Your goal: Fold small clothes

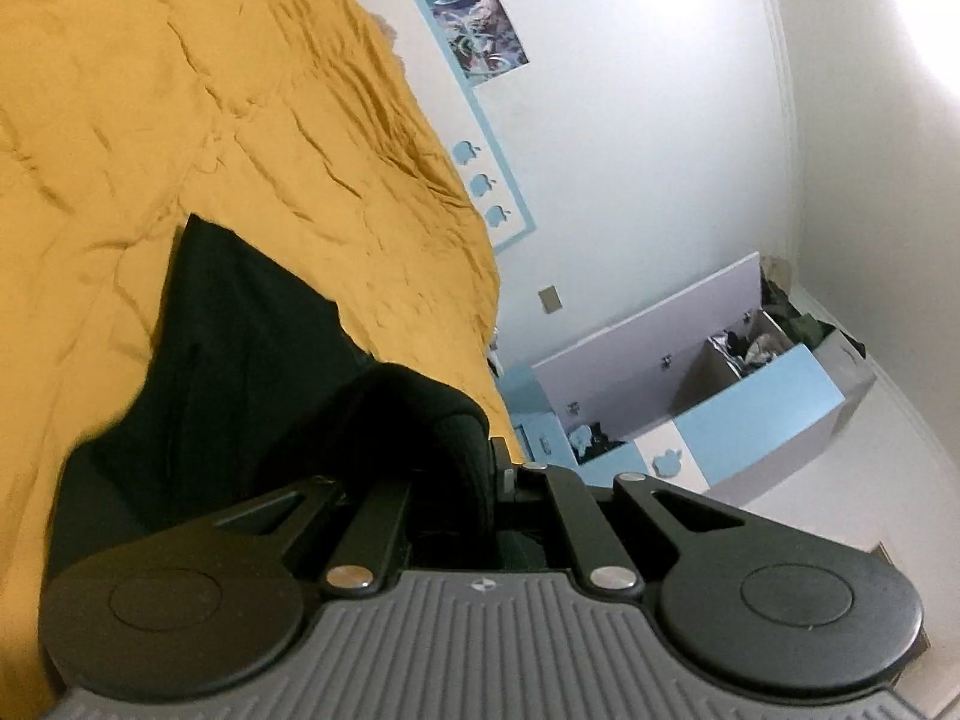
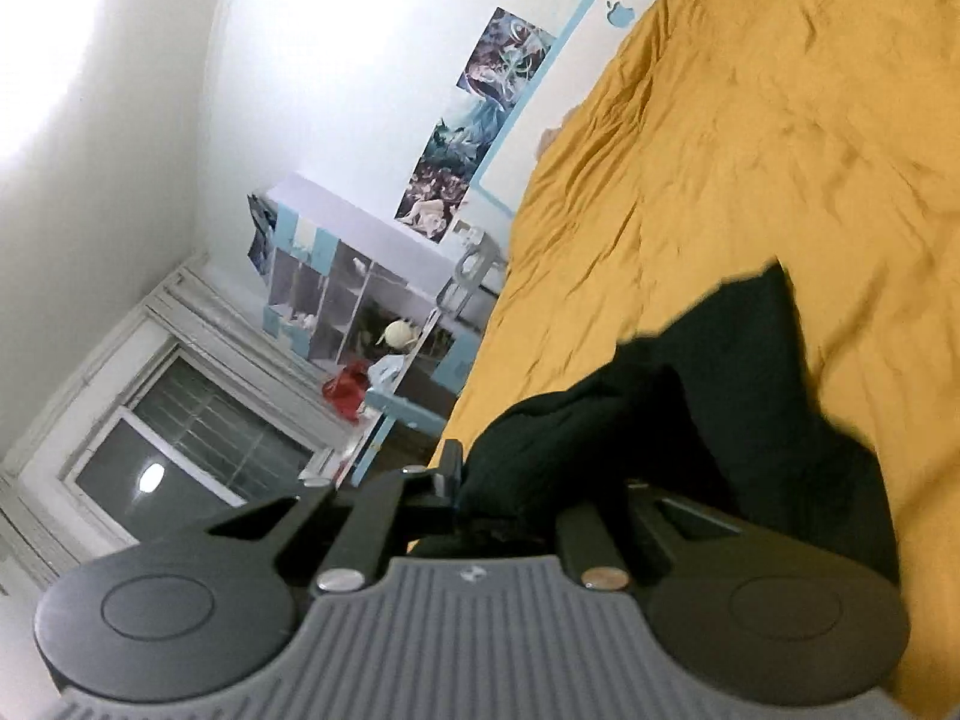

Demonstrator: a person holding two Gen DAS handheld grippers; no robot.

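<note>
Two grippers each pinch one end of the same black cloth [image 1: 252,348]. It hangs partly lifted over the yellow bed cover [image 1: 180,90], and its far part lies on the cover. The left gripper [image 1: 474,468] has its fingers squeezed shut on a bunched black edge right at its tips. The right gripper [image 2: 498,480] is clamped on the cloth [image 2: 690,408] too, with fabric piled between its fingers. From each gripper the cloth runs long and away up the bed, ending in a pointed corner.
</note>
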